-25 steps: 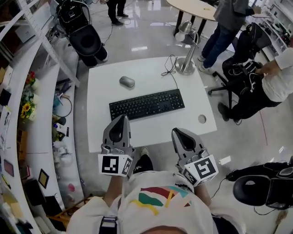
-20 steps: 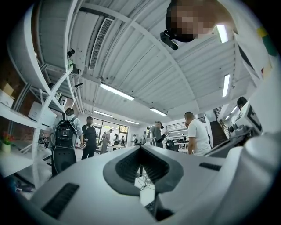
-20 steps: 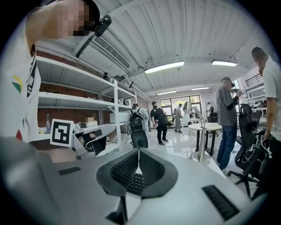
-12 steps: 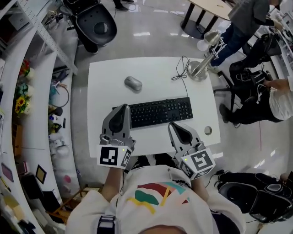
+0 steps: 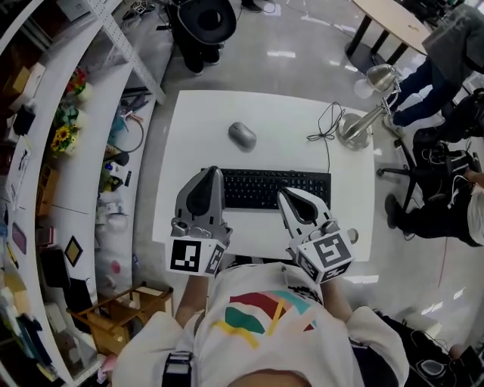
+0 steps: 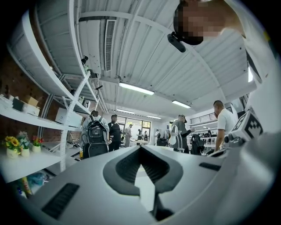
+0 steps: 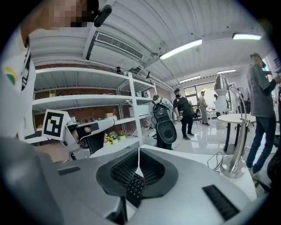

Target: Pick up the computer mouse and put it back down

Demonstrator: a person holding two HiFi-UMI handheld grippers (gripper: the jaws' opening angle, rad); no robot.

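The grey computer mouse (image 5: 242, 135) lies on the white table (image 5: 197, 121), beyond the left end of a black keyboard (image 5: 277, 188). My left gripper (image 5: 208, 173) hovers over the table's near part, its tip at the keyboard's left end, short of the mouse. To its right, my right gripper (image 5: 284, 196) reaches the keyboard's front edge. Both are shut with nothing held. In the left gripper view the jaws (image 6: 140, 148) meet at the tip and the mouse is hidden. The right gripper view shows its closed jaws (image 7: 138, 152) with keyboard keys (image 7: 135, 190) below them.
A metal desk lamp (image 5: 357, 128) with a black cable (image 5: 327, 121) stands at the table's far right corner. A cable hole (image 5: 352, 236) is near the front right. White shelves (image 5: 72, 143) run along the left. An office chair (image 5: 203, 17) and standing people (image 5: 454, 45) are beyond the table.
Both grippers have moved forward from the table's near edge to the keyboard. The head view has shifted, so the table now sits higher and more central.
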